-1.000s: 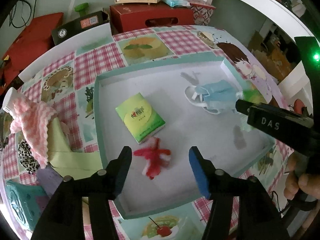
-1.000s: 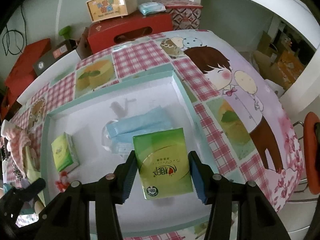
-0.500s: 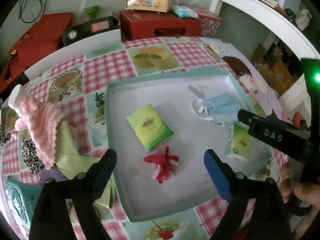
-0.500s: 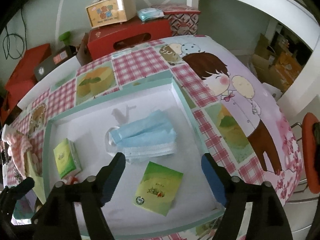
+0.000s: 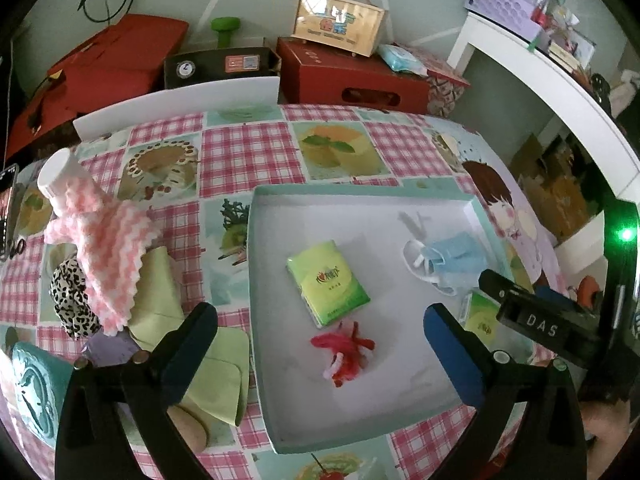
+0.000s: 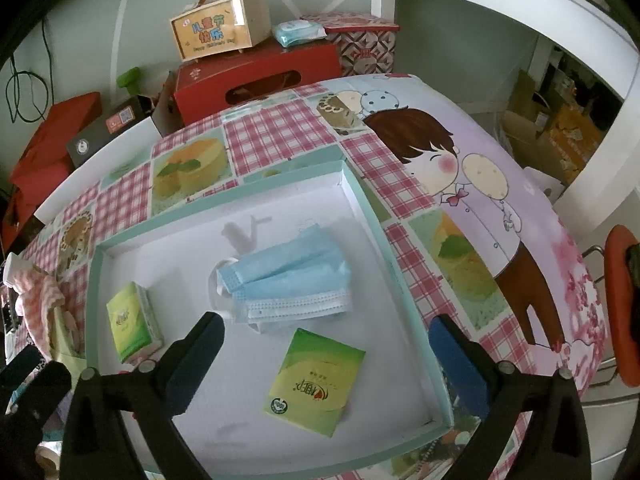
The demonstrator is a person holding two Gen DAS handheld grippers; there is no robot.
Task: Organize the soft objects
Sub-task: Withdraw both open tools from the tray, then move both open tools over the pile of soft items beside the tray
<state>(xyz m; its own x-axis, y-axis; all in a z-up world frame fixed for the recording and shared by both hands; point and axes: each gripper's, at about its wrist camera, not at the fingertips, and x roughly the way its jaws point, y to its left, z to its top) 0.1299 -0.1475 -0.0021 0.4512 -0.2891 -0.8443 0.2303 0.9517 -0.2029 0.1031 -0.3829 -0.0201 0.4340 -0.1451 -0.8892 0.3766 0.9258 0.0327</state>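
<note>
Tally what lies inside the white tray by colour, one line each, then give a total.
Inside the tray:
Green: 2, the tissue pack in the middle and the tissue pack near the right edge
Blue: 1, the face mask bundle
Red: 1, the yarn piece
Total: 4

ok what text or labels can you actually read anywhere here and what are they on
"DAS": on the black body of the right gripper.
"100": round mark on the nearer green tissue pack; its brand lettering is upside down and unclear.
"儿童节快乐": on the handled box; the small line beneath is blurred.
Other tissue pack and black box labels: too small.
</note>
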